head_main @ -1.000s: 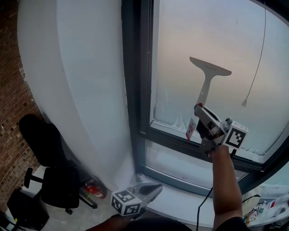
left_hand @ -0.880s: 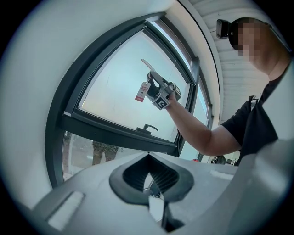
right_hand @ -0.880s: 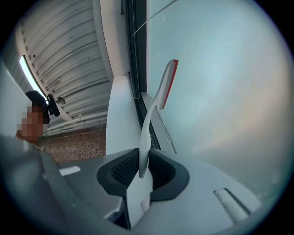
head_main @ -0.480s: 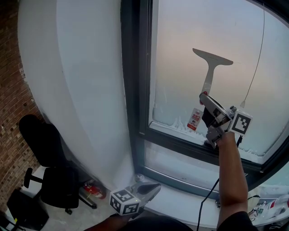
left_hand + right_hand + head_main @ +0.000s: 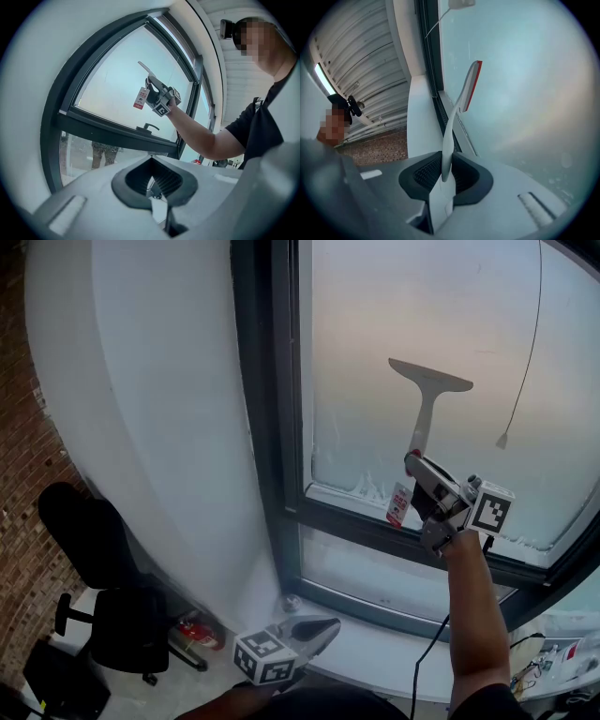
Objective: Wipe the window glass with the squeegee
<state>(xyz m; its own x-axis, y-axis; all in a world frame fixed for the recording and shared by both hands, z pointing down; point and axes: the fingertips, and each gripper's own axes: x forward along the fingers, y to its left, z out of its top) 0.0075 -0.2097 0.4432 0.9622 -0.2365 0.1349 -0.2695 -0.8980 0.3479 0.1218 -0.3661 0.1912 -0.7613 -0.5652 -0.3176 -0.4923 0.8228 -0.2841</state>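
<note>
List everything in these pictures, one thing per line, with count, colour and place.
squeegee: one, white, blade against the upper pane
window glass: two panes, frosted, upper and lower
window frame: one, dark grey, around the panes
window handle: one, dark, on the crossbar
tag: one, white and red, hanging by the right gripper
cord: one, thin and dark, over the glass at right
wall: one, white, left of the window
brick wall: one, red-brown, far left
office chair: one, black, lower left
fire extinguisher: one, red, beside the chair
right gripper: jaws shut on the squeegee handle
left gripper: jaws together, empty, held low
</note>
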